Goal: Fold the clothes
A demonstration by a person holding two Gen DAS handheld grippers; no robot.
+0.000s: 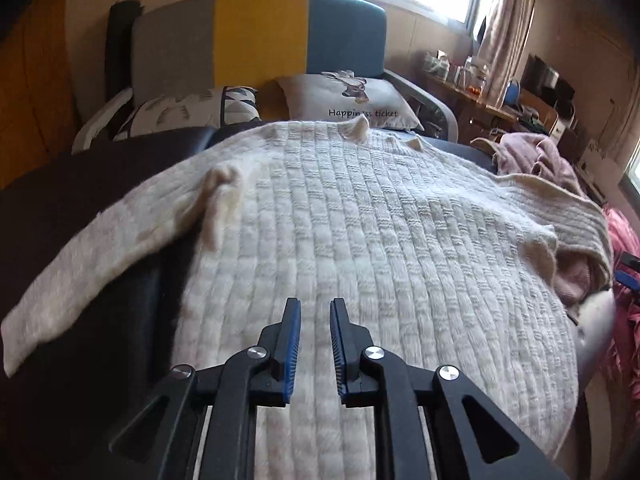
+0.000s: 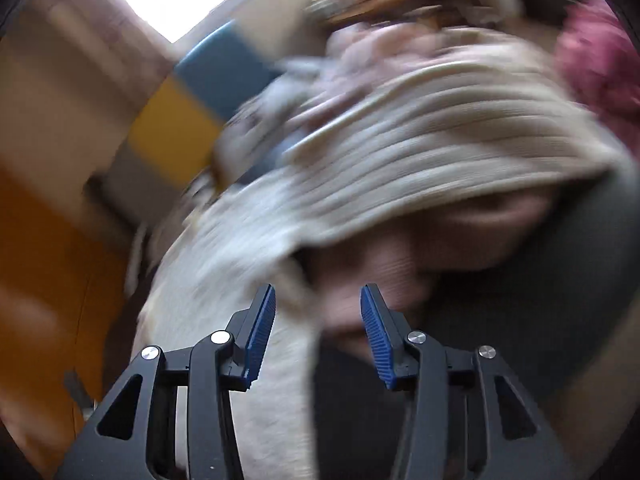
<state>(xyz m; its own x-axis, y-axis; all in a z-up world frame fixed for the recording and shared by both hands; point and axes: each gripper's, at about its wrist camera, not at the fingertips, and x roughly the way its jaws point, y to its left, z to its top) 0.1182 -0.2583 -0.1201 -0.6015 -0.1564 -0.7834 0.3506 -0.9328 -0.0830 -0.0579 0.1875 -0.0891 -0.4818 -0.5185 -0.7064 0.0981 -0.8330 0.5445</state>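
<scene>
A cream knit sweater (image 1: 360,220) lies spread flat on a dark surface, one sleeve (image 1: 80,276) stretched out to the left. My left gripper (image 1: 315,304) hovers just above the sweater's near hem, its jaws a small gap apart with nothing between them. The right wrist view is blurred by motion. There my right gripper (image 2: 318,292) stands open over the cream sweater's edge (image 2: 240,300), in front of a beige ribbed garment (image 2: 420,136) with pink fabric (image 2: 380,272) under it. Nothing sits between its pads.
Two pillows (image 1: 344,98) lean on a grey, yellow and blue headboard (image 1: 260,36). A pile of pink and beige clothes (image 1: 552,168) lies at the right of the sweater. A cluttered desk (image 1: 480,92) stands by the window. A magenta cloth (image 2: 592,56) lies far right.
</scene>
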